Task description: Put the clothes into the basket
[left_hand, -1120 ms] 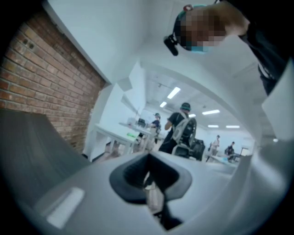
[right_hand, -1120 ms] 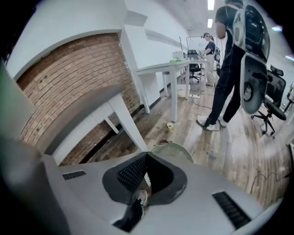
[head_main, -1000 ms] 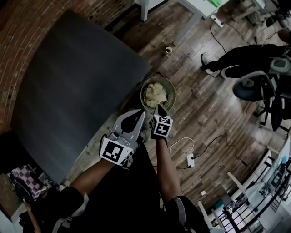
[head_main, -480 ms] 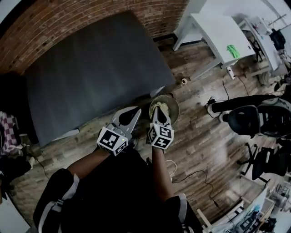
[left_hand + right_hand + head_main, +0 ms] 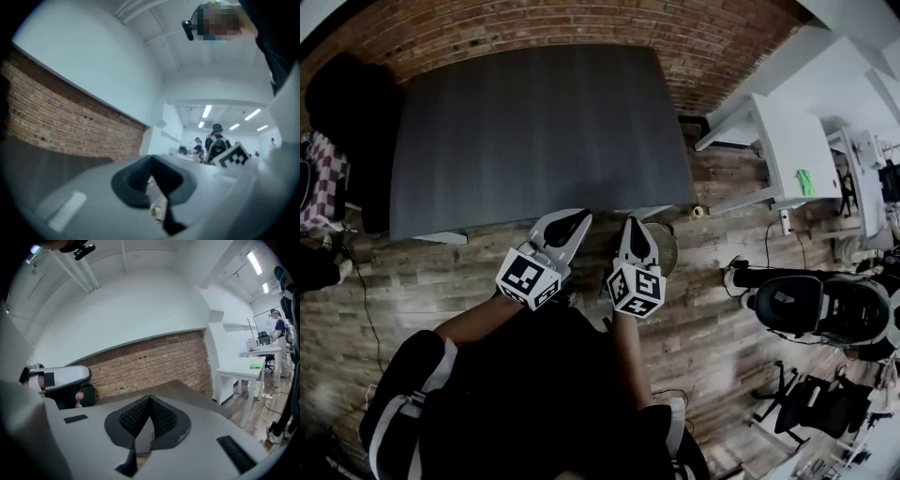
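In the head view my left gripper (image 5: pixel 571 221) and right gripper (image 5: pixel 634 227) are side by side over the near edge of the grey table (image 5: pixel 534 131), both pointing at it. Each is shut with nothing between its pads. The round basket (image 5: pixel 667 251) stands on the wooden floor just right of the right gripper, which hides most of it; I cannot see the clothes inside. In the left gripper view the left gripper (image 5: pixel 150 162) has its black pads meeting at the tip. The right gripper view shows the right gripper (image 5: pixel 150 400) closed the same way, facing the brick wall (image 5: pixel 150 362).
A brick wall (image 5: pixel 581 23) runs behind the table. A white desk (image 5: pixel 792 150) stands at the right, with a person in black on an office chair (image 5: pixel 806 305) below it. A small white roll (image 5: pixel 697 212) lies on the floor by the table leg. A dark bundle (image 5: pixel 347 103) sits at the left.
Both grippers have risen from above the basket up to the table's near edge, still shut. The head view has swung from the floor to the table, and the basket's clothes are now hidden.
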Available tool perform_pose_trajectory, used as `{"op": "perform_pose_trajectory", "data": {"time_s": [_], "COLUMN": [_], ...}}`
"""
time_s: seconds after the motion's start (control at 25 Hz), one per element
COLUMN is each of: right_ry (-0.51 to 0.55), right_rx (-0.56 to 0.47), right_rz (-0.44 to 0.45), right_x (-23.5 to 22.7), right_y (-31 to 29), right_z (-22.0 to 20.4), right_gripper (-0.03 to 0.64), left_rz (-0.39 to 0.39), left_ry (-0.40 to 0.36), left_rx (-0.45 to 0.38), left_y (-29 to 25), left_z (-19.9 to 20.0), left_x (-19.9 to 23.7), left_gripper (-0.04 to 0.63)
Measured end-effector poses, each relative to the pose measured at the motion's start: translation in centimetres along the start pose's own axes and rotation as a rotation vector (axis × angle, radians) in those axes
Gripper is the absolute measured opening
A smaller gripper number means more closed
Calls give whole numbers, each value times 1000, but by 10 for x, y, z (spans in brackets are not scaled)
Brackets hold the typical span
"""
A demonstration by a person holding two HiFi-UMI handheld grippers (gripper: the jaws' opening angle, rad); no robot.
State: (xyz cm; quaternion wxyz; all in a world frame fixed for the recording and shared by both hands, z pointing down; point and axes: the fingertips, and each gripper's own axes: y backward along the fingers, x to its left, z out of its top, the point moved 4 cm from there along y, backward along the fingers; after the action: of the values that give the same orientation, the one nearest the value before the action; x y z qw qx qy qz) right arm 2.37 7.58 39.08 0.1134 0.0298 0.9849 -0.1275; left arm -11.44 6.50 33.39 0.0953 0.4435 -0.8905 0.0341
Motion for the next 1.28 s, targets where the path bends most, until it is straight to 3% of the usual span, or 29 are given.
{"op": "perform_pose_trajectory", "data": {"time_s": [0.32,0.6,0.88,1.28], "right_ry": [78,109,134,148], "right_rx": [-45,-2,13,46], "right_rz": [139,237,283,268], "right_x": [78,132,162,173], "right_y": [-24,-39,-47,-43], "right_z": [30,15,8,-3], "right_gripper": [5,5,5,5], "left_rz": [156,246,224,194], "left_ry": [-5,2,-23,-5], "left_rx": [-59,-47,-59,-32], "left_y": [49,90,101,102], "left_z": [25,28,29,22], "left_x": [60,105,120,126], "left_gripper": [5,5,5,5]}}
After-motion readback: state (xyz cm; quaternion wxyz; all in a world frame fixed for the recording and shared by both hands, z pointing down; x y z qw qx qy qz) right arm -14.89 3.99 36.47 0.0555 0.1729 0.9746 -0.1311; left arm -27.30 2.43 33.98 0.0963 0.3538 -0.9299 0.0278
